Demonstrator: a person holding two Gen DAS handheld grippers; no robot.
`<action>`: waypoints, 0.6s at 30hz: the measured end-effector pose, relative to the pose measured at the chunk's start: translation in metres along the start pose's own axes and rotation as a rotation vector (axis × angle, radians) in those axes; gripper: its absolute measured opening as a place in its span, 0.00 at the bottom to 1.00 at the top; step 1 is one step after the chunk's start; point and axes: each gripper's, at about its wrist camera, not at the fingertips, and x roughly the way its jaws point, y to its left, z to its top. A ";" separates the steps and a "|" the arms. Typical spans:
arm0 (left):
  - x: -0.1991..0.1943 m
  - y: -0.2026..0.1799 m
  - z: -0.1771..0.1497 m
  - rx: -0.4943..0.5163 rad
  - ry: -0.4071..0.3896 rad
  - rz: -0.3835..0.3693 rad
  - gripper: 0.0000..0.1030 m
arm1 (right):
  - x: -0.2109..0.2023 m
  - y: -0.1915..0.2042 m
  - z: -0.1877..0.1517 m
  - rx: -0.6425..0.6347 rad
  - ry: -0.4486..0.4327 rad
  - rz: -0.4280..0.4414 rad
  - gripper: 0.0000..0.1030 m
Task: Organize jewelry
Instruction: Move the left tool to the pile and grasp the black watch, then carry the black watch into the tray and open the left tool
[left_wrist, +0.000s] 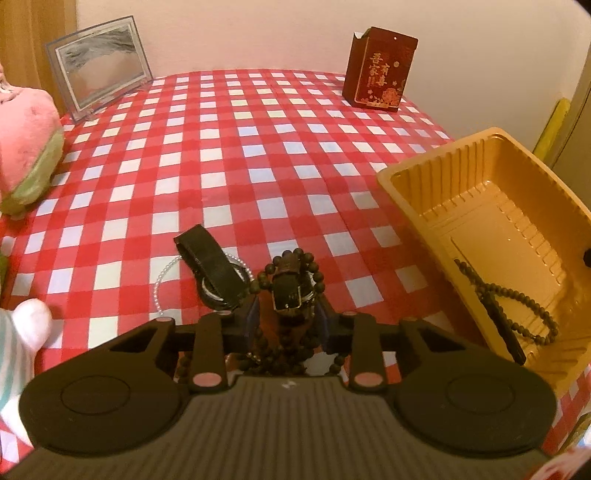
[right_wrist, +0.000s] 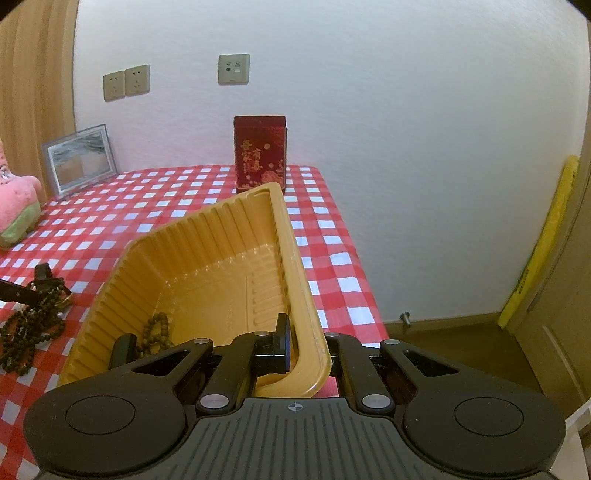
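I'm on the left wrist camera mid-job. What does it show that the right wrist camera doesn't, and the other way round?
Only the left wrist view shows the left gripper closed on a watch tangled in dark beads, a second watch lying on a pearl strand, and a white plush.

Only the right wrist view shows the right gripper clamped on the yellow tray rim, wall sockets, the floor and a yellow strip.

Both show the tray holding a bead string, the red box, picture frame, pink plush and checkered tablecloth.
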 end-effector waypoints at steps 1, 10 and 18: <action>0.001 -0.001 0.001 0.000 0.000 -0.002 0.26 | 0.000 0.000 0.000 0.000 0.000 -0.001 0.06; 0.005 -0.002 0.005 -0.002 0.003 -0.004 0.18 | 0.002 0.000 0.001 0.000 0.002 -0.002 0.06; 0.000 -0.004 0.007 0.006 -0.009 -0.015 0.14 | 0.002 0.001 0.001 -0.001 0.003 -0.001 0.06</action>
